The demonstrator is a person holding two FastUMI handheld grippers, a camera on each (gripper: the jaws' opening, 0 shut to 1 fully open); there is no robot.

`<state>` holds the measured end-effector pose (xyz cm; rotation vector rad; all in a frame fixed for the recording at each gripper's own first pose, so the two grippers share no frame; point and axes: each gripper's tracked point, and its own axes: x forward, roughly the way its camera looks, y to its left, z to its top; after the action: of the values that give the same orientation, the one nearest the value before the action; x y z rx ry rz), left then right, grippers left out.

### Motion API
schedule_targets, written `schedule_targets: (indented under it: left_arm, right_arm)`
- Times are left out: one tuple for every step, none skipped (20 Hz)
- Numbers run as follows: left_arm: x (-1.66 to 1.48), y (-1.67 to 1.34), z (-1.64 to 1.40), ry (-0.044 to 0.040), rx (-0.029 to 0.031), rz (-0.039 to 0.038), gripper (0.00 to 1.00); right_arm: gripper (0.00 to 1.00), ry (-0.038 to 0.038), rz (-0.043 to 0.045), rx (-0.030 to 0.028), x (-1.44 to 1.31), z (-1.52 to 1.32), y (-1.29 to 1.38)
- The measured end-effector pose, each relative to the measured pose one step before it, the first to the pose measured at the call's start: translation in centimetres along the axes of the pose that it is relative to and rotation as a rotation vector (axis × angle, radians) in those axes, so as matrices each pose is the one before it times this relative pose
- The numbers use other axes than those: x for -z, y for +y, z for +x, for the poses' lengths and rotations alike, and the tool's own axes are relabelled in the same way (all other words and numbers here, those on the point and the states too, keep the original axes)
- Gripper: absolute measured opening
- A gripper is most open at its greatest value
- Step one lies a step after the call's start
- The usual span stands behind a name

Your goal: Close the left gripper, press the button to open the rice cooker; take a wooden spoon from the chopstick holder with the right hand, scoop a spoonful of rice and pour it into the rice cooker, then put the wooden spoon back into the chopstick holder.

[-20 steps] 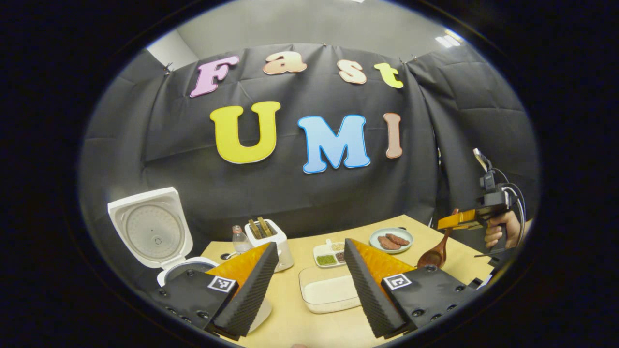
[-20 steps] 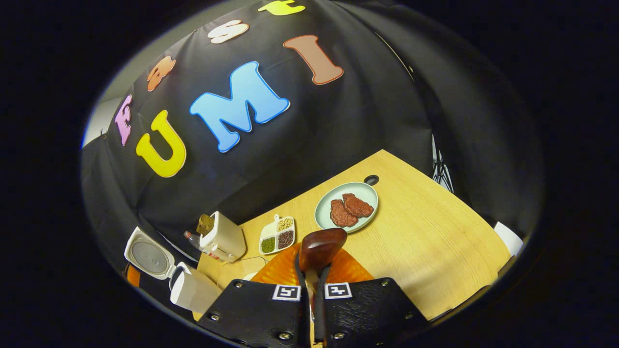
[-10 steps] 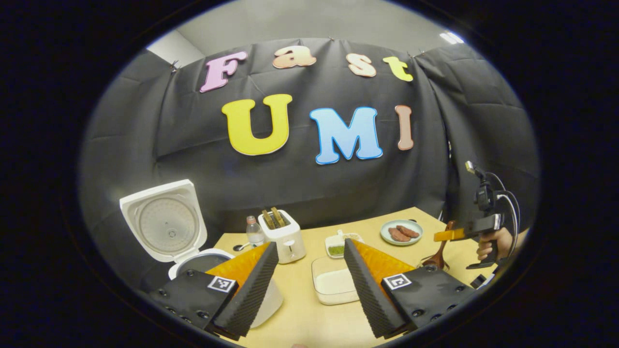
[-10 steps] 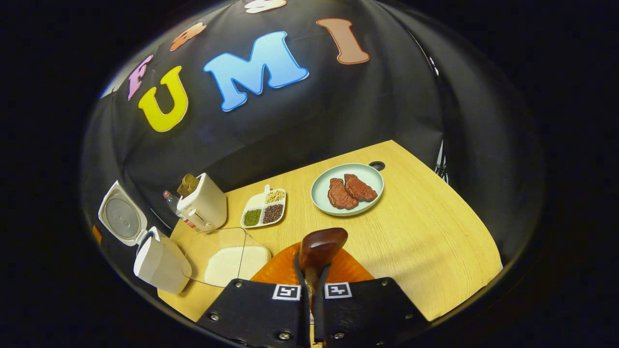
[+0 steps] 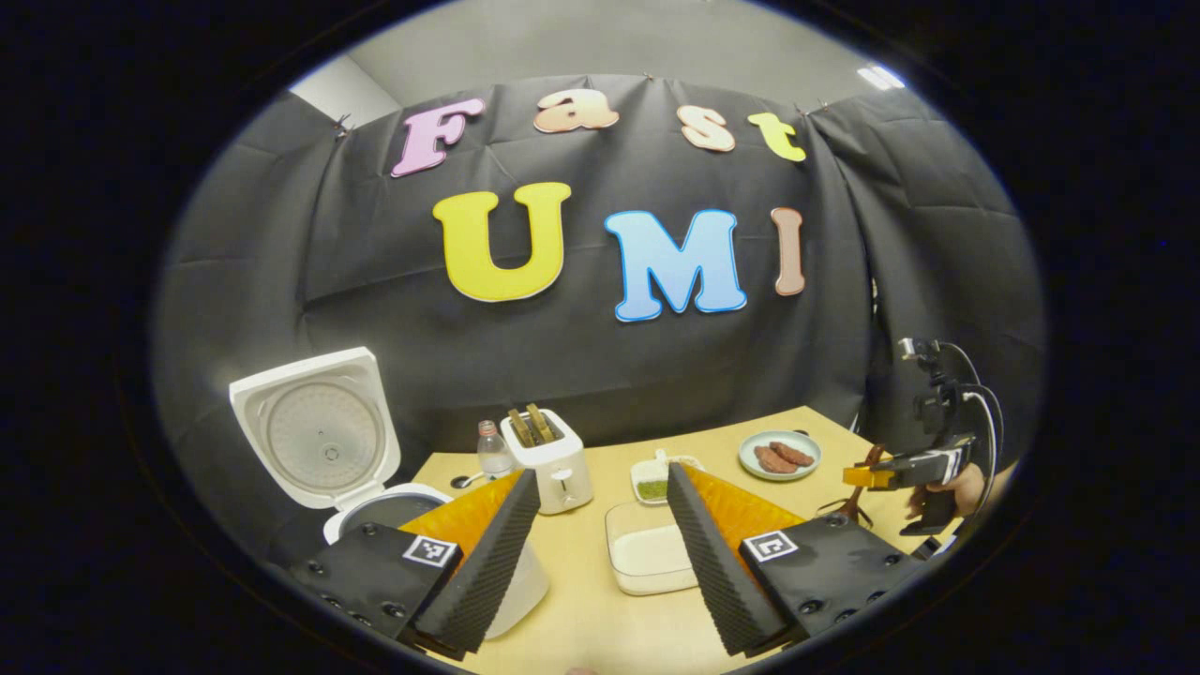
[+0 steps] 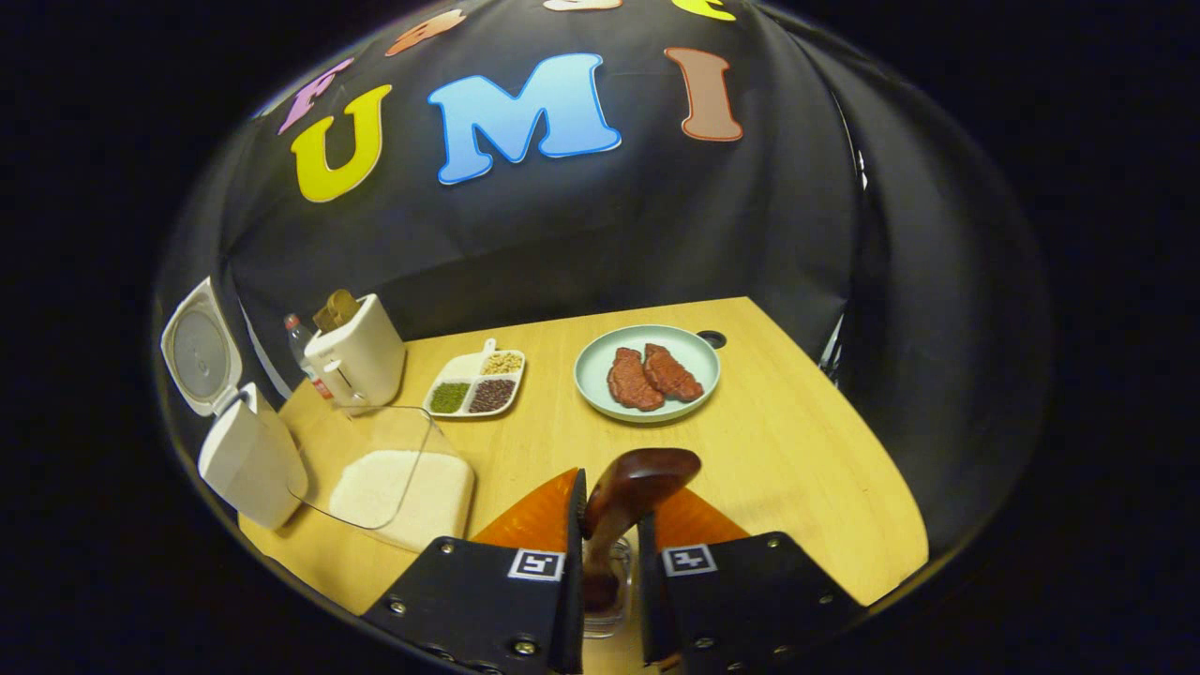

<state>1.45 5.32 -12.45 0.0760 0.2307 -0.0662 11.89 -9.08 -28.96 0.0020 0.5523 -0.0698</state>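
Since half a second ago we see our right gripper (image 6: pixel 605 572) has sunk lower and its jaws, then clamped tight on the spoon (image 6: pixel 630 487), have parted a little; the handle now stands between them over a clear holder (image 6: pixel 607 600) below, and we cannot tell whether either finger touches it. In the left gripper view that same gripper (image 5: pixel 867 476) sits at the tabletop's right edge, held by a hand (image 5: pixel 956 487), with the spoon (image 5: pixel 848 506) hanging under it. Our left gripper (image 5: pixel 600 553) hovers with its jaws wide apart and nothing between them. Past its fingers lies the rice box (image 5: pixel 647 558), a clear box with white rice in it, near the middle of the tabletop (image 5: pixel 600 628). To the left stands the cooker (image 5: pixel 375 511), its lid (image 5: pixel 319 431) tipped up and open, partly hidden behind the left finger. Behind the box we see a toaster (image 5: pixel 553 464), a small bottle (image 5: pixel 489 450) beside it, a divided dish (image 6: pixel 473 384) of beans, and a plate (image 6: pixel 647 375) with two pieces of meat. In the right gripper view the rice box (image 6: pixel 398 483) lies between the spoon and the cooker (image 6: pixel 244 455), with bare tabletop between the spoon and the box.
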Motion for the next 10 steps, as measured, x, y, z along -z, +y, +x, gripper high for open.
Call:
schedule_targets:
  left_arm:
    - [-0.075, -0.083, 0.184, -0.00259, 0.00624, -0.00223, 0.95]
    - [-0.030, -0.181, 0.158, -0.00300, 0.00686, -0.00635, 0.95]
    - [0.007, -0.086, 0.116, -0.00364, 0.00509, -0.00724, 0.95]
    - [-0.033, -0.098, 0.130, -0.00168, 0.00340, -0.00615, 0.96]
    - [-0.128, -0.064, 0.048, -0.00278, -0.00063, -0.00359, 0.96]
    - [-0.166, 0.254, 0.110, -0.00258, -0.00783, -0.00147, 0.95]
    - [-0.196, 0.216, 0.072, -0.00459, -0.00464, -0.00348, 0.95]
    - [-0.274, 0.090, 0.043, -0.00630, -0.00217, -0.00376, 0.96]
    - [-0.307, 0.220, 0.106, -0.00771, 0.00297, -0.00776, 0.95]
    - [-0.376, 0.116, 0.125, -0.00816, 0.00325, -0.01170, 0.95]
  right_arm:
    - [0.39, -0.03570, -0.01770, 0.01091, -0.726, -0.853, -0.492]
    - [0.58, -0.05290, -0.02022, 0.02492, -1.189, -1.124, -0.750]
    - [0.78, -0.05509, -0.02405, 0.02397, -1.697, -1.657, -0.739]
    - [0.98, -0.05136, -0.00958, 0.00603, -1.561, -0.977, -0.450]
    - [0.96, -0.04455, 0.00104, 0.00066, -1.681, -1.133, -0.058]
    - [0.97, -0.04141, 0.00998, -0.00644, -1.667, -0.941, 0.177]
    - [0.96, -0.03695, 0.01410, 0.00337, -1.766, -0.775, -0.056]
    - [0.96, -0.03070, 0.01948, -0.00228, -1.583, -0.641, 0.109]
    - [0.96, -0.02738, 0.01500, -0.00136, -1.544, -0.525, 0.343]
    - [0.96, -0.02613, 0.00904, 0.00290, -1.506, -0.983, -0.140]
